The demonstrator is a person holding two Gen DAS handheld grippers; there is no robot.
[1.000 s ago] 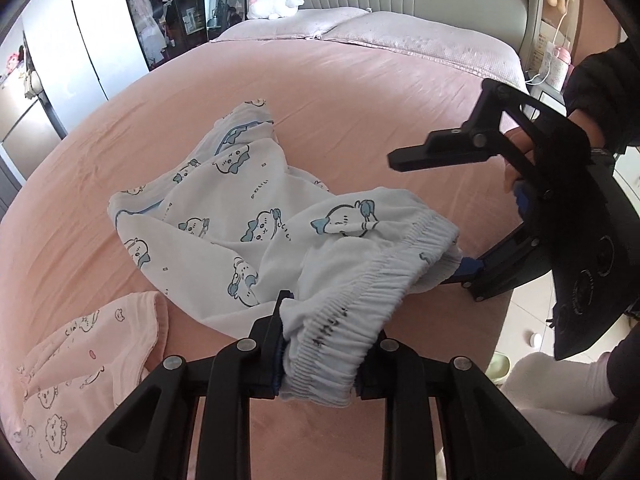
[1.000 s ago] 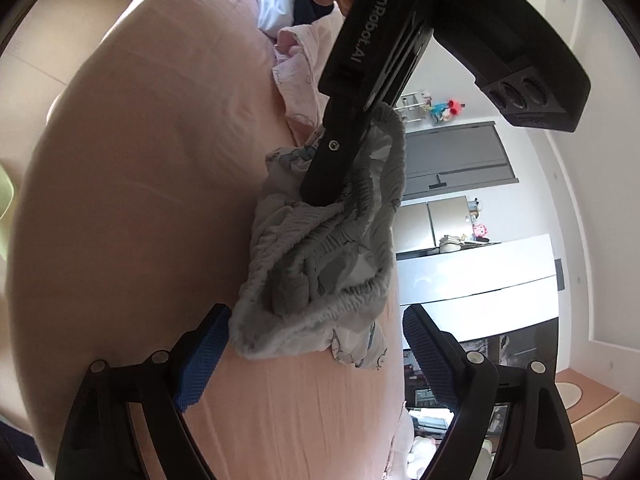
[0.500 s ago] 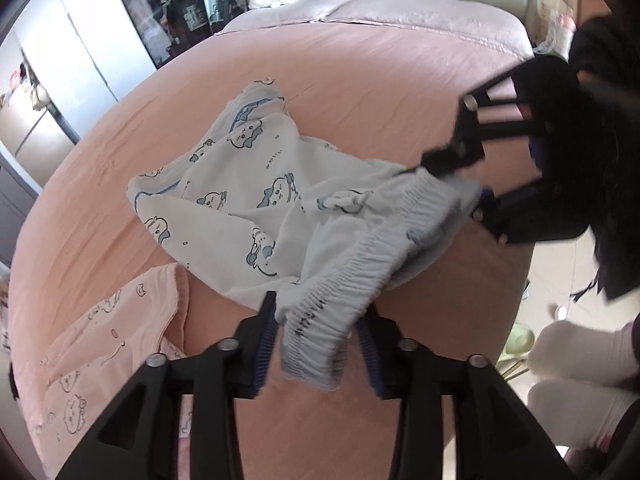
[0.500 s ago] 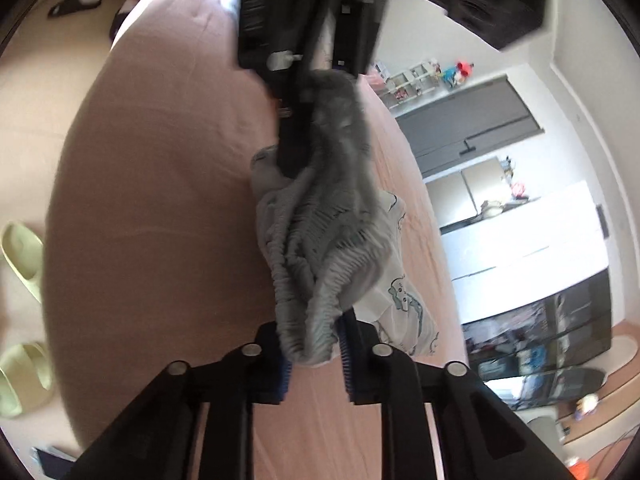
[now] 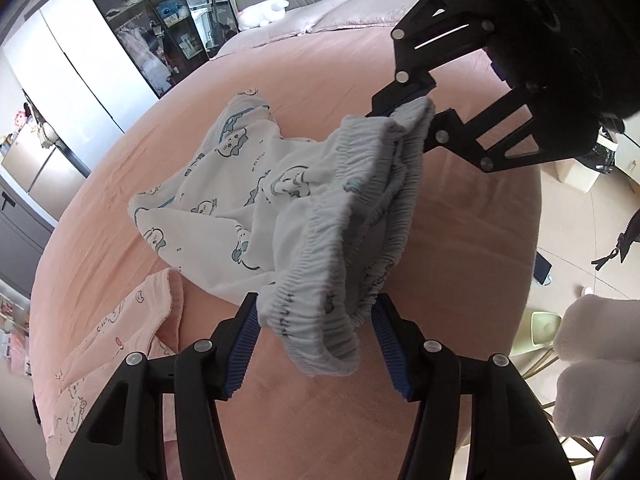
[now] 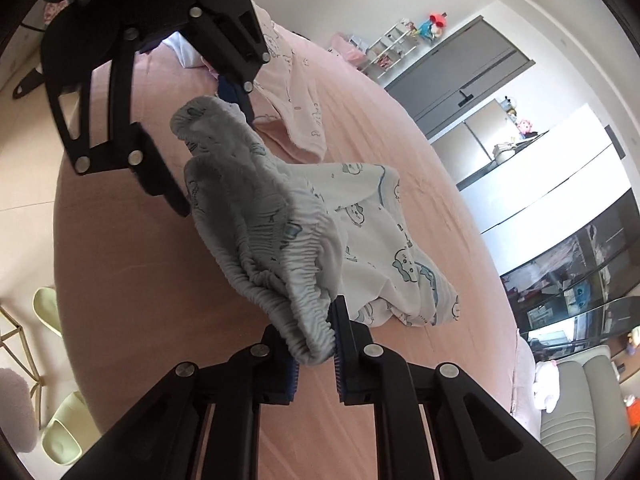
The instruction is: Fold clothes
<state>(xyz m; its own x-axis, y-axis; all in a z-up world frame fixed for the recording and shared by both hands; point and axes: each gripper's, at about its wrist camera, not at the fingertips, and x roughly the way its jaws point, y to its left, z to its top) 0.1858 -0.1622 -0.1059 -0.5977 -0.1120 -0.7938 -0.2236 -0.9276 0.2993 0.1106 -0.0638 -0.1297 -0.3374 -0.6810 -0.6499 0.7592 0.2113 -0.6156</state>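
White pyjama trousers (image 5: pixel 248 200) printed with blue cartoon animals lie on the pink bed (image 5: pixel 320 60), their elastic waistband lifted off it. My right gripper (image 6: pixel 312 332) is shut on one end of the waistband; in the left wrist view the right gripper (image 5: pixel 426 110) pinches that end at upper right. My left gripper (image 5: pixel 315 300) stands open, its blue pads wide apart, with the other end of the waistband bunched loosely between the fingertips and drooping below them. In the right wrist view the left gripper (image 6: pixel 212 152) shows the same spread. The trousers (image 6: pixel 360 240) trail away over the bed.
A pink printed garment (image 5: pixel 112 344) lies beside the trousers, also seen as the pink garment (image 6: pixel 296 100). Pillows (image 5: pixel 360 12) and a white plush toy (image 5: pixel 264 12) sit at the headboard. Green slippers (image 6: pixel 48 308) and a person's white-socked feet (image 5: pixel 592 344) are on the floor past the bed edge.
The right gripper moved in, closed on the waistband and lifted its end. The left gripper's fingers have spread apart, loosening their hold. The waistband now stretches raised between both grippers.
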